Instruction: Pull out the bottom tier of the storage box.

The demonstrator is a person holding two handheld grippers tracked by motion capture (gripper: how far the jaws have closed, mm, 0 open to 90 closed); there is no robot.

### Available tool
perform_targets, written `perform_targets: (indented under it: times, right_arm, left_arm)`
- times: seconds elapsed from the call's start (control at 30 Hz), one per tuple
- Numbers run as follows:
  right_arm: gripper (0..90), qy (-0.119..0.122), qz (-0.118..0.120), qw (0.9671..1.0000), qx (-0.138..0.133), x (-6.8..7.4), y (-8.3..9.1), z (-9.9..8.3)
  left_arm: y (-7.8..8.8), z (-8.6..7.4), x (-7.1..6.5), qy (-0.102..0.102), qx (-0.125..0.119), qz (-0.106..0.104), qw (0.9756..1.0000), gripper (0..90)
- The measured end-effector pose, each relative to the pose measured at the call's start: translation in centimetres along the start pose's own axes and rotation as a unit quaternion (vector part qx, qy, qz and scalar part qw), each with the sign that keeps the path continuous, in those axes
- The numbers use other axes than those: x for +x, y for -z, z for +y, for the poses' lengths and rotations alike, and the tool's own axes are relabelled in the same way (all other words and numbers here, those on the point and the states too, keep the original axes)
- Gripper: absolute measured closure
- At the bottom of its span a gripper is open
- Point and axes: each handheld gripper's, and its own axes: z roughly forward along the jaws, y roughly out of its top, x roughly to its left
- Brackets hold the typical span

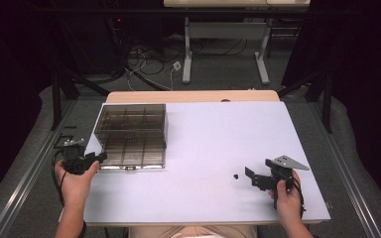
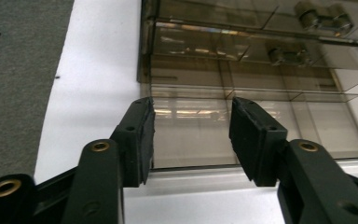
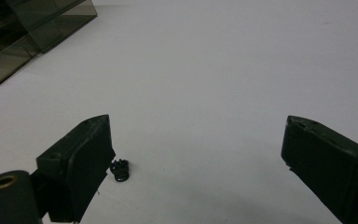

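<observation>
High view: no writing or label can be read anywhere. A smoky, see-through plastic organizer box (image 1: 131, 136) stands on the left part of the white tabletop (image 1: 213, 134), its inside split by thin walls into compartments. The left gripper (image 1: 100, 157), held in the person's left hand (image 1: 74, 178), sits just beside the box's near left corner. At the right, the right hand (image 1: 288, 196) holds the right gripper (image 1: 250, 176) low over the tabletop, and a small black part (image 1: 236, 176) lies just ahead of it, well apart from the box.

Left gripper view: close up, the box (image 2: 261, 74) shows 2 silvery metal pieces lying in its far compartments, which the high view is too coarse to give. The gripper's own 2 fingers (image 2: 140, 140) stand partly apart in front of the box's clear near wall, with nothing clamped between them; whether they touch the wall I cannot tell.

Right gripper view: the fingers (image 3: 81, 163) are spread wide and hold nothing. The small black part (image 3: 120, 170), knobbly and dark, lies on the tabletop (image 3: 214, 70) just beside the left one, apart from it. A corner of the box (image 3: 23, 32) shows at top left.
</observation>
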Motion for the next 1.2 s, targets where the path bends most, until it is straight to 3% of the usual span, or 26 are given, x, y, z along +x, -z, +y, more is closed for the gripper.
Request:
perform_targets:
  times: [0.1,0.27,0.3,0.43,0.57,0.63,0.8,1.0,1.1,1.2]
  right_arm:
    - [8.5,0.001,0.000,1.0000,0.000,0.0,0.0,0.0]
    - [8.4,0.001,-0.001,1.0000,-0.002,0.0,0.0,0.0]
    - [8.5,0.001,-0.001,1.0000,-0.002,0.0,0.0,0.0]
    - [8.5,0.004,-0.001,1.0000,-0.001,-0.2,-0.2,0.0]
    - [8.5,-0.002,-0.003,1.0000,0.002,-0.1,-0.3,0.0]
    - [8.5,0.007,-0.002,1.0000,0.001,-0.1,-0.3,0.0]
    - [8.5,-0.003,-0.003,1.0000,0.001,0.1,-0.1,-0.1]
    - [8.5,0.005,-0.005,1.0000,0.005,0.0,0.0,-0.1]
    - [8.4,-0.001,-0.006,1.0000,0.007,0.2,0.1,-0.2]
    - [8.5,0.001,-0.002,1.0000,0.001,0.2,0.1,-0.2]
  left_arm:
    - [0.2,0.1,-0.2,-0.006,-0.006,0.005,0.9999,45.8]
    - [0.3,0.2,-0.3,-0.003,-0.012,-0.007,0.9999,41.7]
    - [0.3,0.2,-0.3,-0.012,-0.016,-0.012,0.9997,41.4]
    - [0.3,0.4,-0.6,-0.032,-0.027,0.011,0.9991,37.8]
    - [0.5,0.5,-0.6,-0.050,-0.051,0.014,0.9973,33.4]
    - [0.7,0.5,-0.6,-0.056,-0.061,0.015,0.9965,32.9]
    - [1.3,0.6,-0.4,-0.043,-0.079,-0.005,0.9960,31.2]
    - [1.3,0.5,-0.3,-0.023,-0.096,-0.034,0.9946,16.8]
    - [1.4,0.6,-0.4,-0.030,-0.100,-0.037,0.9938,15.1]
    - [1.5,0.7,-0.6,-0.038,-0.104,-0.035,0.9933,7.2]
